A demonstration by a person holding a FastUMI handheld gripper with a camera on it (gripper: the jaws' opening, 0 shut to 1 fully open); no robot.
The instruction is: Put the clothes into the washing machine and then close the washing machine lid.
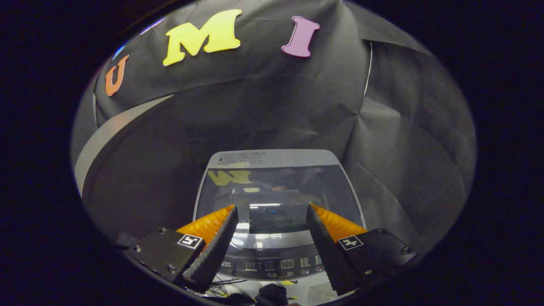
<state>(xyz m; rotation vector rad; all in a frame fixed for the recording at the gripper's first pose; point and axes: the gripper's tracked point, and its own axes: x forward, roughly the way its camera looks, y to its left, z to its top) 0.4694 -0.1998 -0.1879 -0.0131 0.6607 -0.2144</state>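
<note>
A grey top-loading washing machine [278, 255] stands below and ahead of my gripper [272, 212]. Its glass lid [276, 187] lies flat and shut, and it mirrors the wall above. The control panel [284, 265] with small buttons runs along the machine's near edge, under the fingertips. My gripper hovers above the lid, open, with nothing between its black ridged fingers [214, 248]. A dark bundle [272, 294], perhaps cloth, lies low in front of the machine beneath the fingers; I cannot tell what it is.
Black cloth walls close in behind and to the right of the machine. A grey curved band [106, 136] runs along the wall to the left. White surface and thin cables [225, 282] show at the machine's front foot.
</note>
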